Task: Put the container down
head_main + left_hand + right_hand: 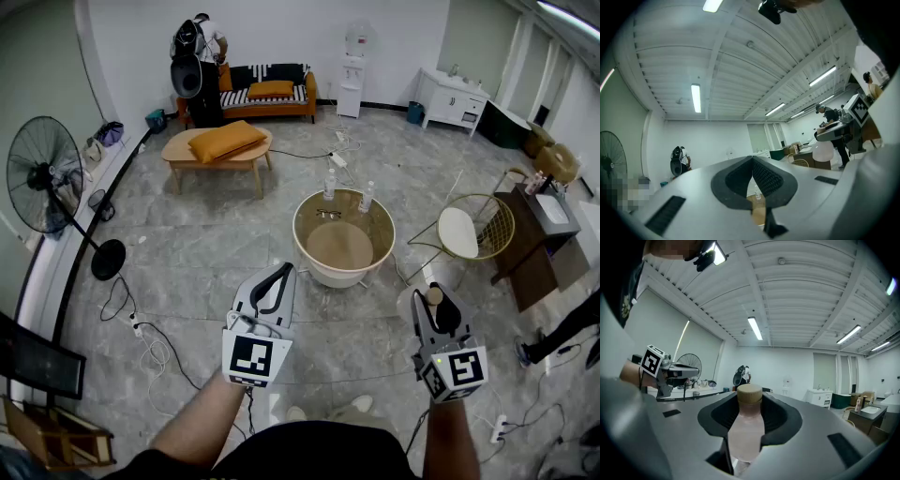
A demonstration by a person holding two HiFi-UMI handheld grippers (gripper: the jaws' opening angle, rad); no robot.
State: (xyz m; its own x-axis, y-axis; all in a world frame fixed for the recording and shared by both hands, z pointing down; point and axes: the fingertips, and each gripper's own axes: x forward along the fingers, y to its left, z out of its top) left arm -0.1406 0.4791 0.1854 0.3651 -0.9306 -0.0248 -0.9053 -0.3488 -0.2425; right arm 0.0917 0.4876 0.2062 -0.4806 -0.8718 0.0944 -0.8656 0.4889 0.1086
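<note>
The container [432, 296] is a translucent bottle with a tan cap. It stands upright in my right gripper [438, 309], held in the air above the grey tiled floor. In the right gripper view the dark pads press on both sides of the container [748, 427] below its cap. My left gripper [282, 274] is held out at the left with its tips together and nothing in them. In the left gripper view the pads [764, 176] meet at the top. That view also shows the container [823, 151] at the far right.
A round table [310, 246] with a glass top stands ahead, with two bottles [330, 184] and a pair of glasses [328, 215] on it. A yellow wire chair [480, 228] is to its right, a standing fan [42, 183] at the left. Cables [155, 352] lie on the floor.
</note>
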